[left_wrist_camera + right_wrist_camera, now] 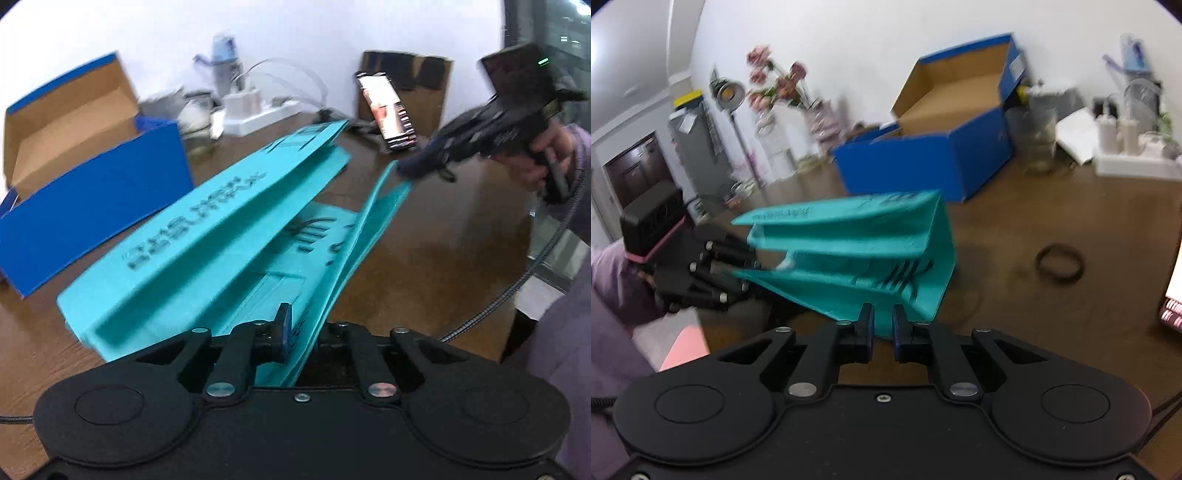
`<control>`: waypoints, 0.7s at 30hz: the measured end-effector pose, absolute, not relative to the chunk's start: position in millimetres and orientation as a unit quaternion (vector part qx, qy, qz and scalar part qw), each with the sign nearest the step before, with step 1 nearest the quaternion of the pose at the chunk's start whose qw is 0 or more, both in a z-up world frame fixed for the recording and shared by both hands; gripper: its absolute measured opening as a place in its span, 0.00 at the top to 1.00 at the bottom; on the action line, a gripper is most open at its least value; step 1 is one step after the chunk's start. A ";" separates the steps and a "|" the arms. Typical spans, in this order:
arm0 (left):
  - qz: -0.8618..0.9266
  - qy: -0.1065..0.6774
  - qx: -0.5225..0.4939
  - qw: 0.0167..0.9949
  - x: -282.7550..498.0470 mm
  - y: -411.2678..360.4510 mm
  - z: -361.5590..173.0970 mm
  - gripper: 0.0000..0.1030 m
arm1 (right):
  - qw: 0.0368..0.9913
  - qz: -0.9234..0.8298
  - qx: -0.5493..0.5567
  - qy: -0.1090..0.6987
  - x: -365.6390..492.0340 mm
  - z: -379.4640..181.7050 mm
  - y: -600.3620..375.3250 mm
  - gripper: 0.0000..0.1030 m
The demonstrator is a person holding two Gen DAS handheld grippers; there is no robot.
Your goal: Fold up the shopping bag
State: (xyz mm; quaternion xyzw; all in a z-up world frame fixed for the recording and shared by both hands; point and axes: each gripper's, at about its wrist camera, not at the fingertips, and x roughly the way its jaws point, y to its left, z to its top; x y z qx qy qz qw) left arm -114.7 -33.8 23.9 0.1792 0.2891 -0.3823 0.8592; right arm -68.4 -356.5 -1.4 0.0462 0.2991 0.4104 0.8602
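A teal shopping bag [207, 221] with dark lettering is held up off the brown table [424, 258], its panels half collapsed and lying one over another. My left gripper [299, 317] is shut on the bag's near edge; one finger shows and the bag hides the other. The right gripper [406, 168], held by a hand at upper right, pinches the far corner. In the right wrist view the bag [849, 236] hangs between both tools. The right gripper [882, 317] is shut on its lower edge, and the left gripper [750, 273] clamps the opposite end.
An open blue cardboard box [96, 192] stands at the left, also seen in the right wrist view [923, 162]. A white power strip [258, 110] and a propped phone [388, 110] sit near the wall. A black ring [1059, 263] lies on the table.
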 end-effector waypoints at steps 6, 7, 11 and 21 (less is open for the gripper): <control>-0.434 0.255 0.185 0.844 -122.0 -31.8 16.0 0.89 | 0.820 0.483 0.065 0.300 -55.8 -5.5 -338.6 0.86; -0.436 0.253 0.186 0.843 -122.6 -30.7 15.6 0.89 | 0.815 0.487 0.068 0.306 -52.4 -7.5 -335.9 0.86; -0.443 0.242 0.195 0.841 -120.3 -26.7 12.2 0.88 | 0.802 0.494 0.075 0.326 -45.2 -14.5 -327.7 0.86; -0.344 0.284 0.194 0.874 -108.4 -35.1 7.0 0.84 | 0.799 0.485 0.081 0.345 -48.7 -15.3 -314.9 0.86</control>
